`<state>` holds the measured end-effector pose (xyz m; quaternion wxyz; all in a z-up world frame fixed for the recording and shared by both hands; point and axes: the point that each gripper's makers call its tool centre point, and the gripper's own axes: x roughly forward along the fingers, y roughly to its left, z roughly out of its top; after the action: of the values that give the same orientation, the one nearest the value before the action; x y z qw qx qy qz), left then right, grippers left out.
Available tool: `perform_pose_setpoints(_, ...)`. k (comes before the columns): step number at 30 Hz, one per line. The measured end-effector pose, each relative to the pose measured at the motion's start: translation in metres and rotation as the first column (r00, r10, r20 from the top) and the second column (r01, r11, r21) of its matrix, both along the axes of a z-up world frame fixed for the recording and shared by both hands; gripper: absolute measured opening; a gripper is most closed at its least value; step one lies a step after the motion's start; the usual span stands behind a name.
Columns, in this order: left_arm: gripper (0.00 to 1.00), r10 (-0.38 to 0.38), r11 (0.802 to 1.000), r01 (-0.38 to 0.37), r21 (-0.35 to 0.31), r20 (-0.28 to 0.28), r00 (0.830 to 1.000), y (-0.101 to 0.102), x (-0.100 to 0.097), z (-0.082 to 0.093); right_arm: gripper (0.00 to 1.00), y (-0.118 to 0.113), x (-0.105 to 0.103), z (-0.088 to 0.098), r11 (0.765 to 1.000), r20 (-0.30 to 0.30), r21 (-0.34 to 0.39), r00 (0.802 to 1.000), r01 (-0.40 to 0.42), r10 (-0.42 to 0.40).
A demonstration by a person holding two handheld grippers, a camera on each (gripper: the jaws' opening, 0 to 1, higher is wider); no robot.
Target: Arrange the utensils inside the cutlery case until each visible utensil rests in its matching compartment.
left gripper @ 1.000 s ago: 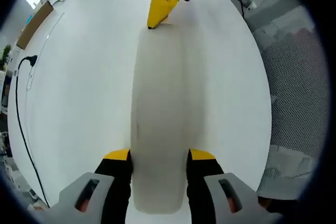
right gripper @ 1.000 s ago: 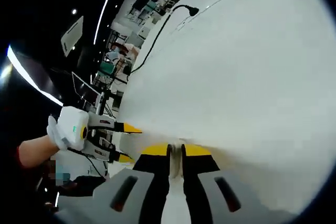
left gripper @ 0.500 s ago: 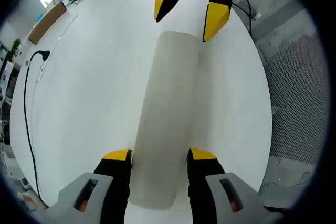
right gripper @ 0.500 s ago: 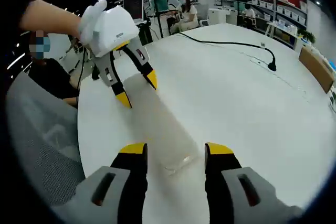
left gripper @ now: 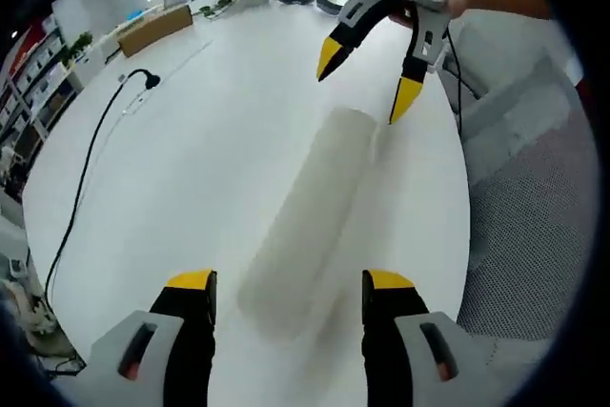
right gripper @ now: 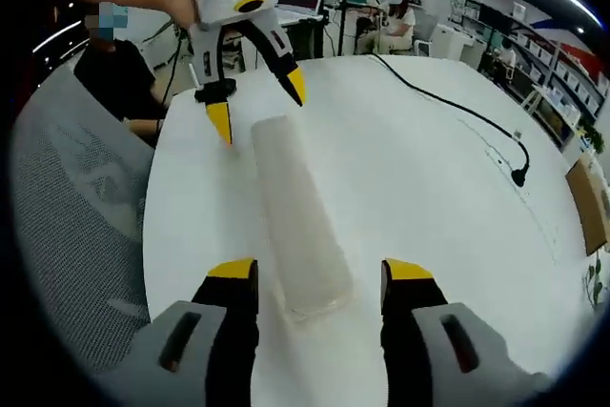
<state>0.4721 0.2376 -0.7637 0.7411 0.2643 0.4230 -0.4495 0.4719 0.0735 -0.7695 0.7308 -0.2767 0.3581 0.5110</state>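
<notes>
The frosted cutlery case [left gripper: 307, 212] lies flat on the white worktop [left gripper: 191, 159], its long axis running from one gripper to the other — left gripper [left gripper: 286, 285] and right gripper [right gripper: 313, 272] each face an end, fingers spread, holding nothing.

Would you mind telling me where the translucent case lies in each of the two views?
Left gripper view: the translucent case runs from bottom centre up toward the right tool.
Right gripper view: the case runs from bottom centre up toward the left tool.
Shared landmark: the black cable on the white table.
</notes>
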Motion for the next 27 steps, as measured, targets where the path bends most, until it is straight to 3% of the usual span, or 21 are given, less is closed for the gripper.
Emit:
perform_pose_setpoints(3, 0.61, 0.064, 0.995, -0.062, -0.072, 0.034, 0.997, 0.004, -0.001, 0.008, 0.43, 0.007, 0.0, 0.0, 1.0, -0.001, 0.002, 1.0, -0.004, 0.004)
perform_pose_setpoints(8, 0.61, 0.037, 0.994, -0.031, -0.106, 0.047, 0.998, 0.004, -0.014, 0.002, 0.46, 0.026, -0.004, -0.008, 0.999, -0.007, -0.019, 0.999, -0.042, 0.042)
perform_pose_setpoints(14, 0.61, -0.003, 0.993, 0.01, -0.116, 0.061, 0.998, -0.004, -0.024, -0.012, 0.43, 0.036, -0.006, -0.023, 0.996, -0.039, -0.049, 0.997, -0.074, 0.072)
perform_pose_setpoints(17, 0.62, 0.021, 0.992, -0.017, -0.128, 0.032, 0.999, -0.006, -0.025, -0.019, 0.36, 0.035, -0.004, -0.028, 0.989, 0.003, -0.095, 0.993, -0.117, 0.117)
perform_pose_setpoints(18, 0.62, 0.019, 0.992, -0.014, -0.126, 0.037, 0.999, -0.006, -0.025, -0.02, 0.35, 0.034, -0.005, -0.033, 0.988, -0.012, -0.107, 0.994, -0.112, 0.112)
perform_pose_setpoints(20, 0.62, 0.003, 0.994, 0.002, -0.106, 0.042, 0.999, -0.005, -0.025, -0.025, 0.37, 0.032, -0.006, -0.037, 0.987, -0.027, -0.117, 0.994, -0.113, 0.11)
perform_pose_setpoints(22, 0.62, 0.012, 0.997, -0.012, -0.07, 0.005, 1.0, 0.0, -0.029, -0.033, 0.37, 0.03, -0.006, -0.04, 0.984, -0.018, -0.133, 0.993, -0.119, 0.118)
perform_pose_setpoints(23, 0.62, 0.019, 0.995, -0.014, -0.104, 0.044, 0.999, -0.002, -0.025, -0.03, 0.36, 0.029, -0.005, -0.04, 0.982, -0.01, -0.14, 0.991, -0.13, 0.13)
perform_pose_setpoints(27, 0.61, 0.025, 0.995, -0.021, -0.094, 0.041, 0.999, -0.001, -0.021, -0.031, 0.35, 0.027, -0.007, -0.044, 0.974, 0.001, -0.157, 0.987, -0.161, 0.163)
